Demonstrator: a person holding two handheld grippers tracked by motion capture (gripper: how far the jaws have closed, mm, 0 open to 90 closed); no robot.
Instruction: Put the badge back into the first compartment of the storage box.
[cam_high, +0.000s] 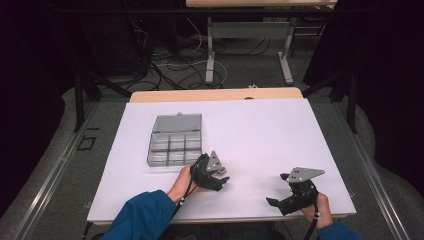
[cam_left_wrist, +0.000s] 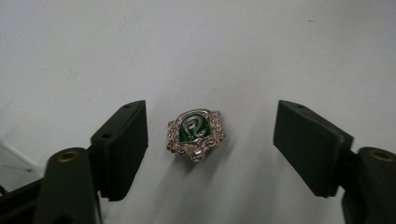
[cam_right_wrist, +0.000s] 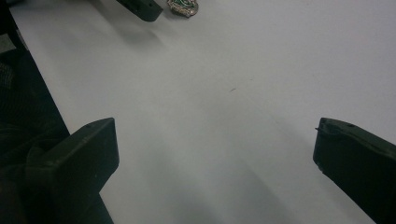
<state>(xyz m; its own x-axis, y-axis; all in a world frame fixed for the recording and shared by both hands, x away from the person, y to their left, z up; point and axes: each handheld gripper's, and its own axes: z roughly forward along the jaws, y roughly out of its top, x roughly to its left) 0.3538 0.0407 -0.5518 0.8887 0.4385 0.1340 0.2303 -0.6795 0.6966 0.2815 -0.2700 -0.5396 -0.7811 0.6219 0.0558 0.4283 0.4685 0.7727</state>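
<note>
One small silver badge (cam_left_wrist: 196, 135) with a green enamel centre lies flat on our white worktop (cam_high: 260, 130), between the jaws of the left tool (cam_left_wrist: 210, 140), which stand apart on either side and do not touch it. We see a curled serpent shape on the green, no readable writing. Just beyond sits a grey compartment box (cam_high: 175, 140), lid up. Bare white sheet spreads to the right, where the right tool (cam_high: 280, 200) rests near the front edge, jaws wide with nothing between them. Dark floor and cables surround us.
</note>
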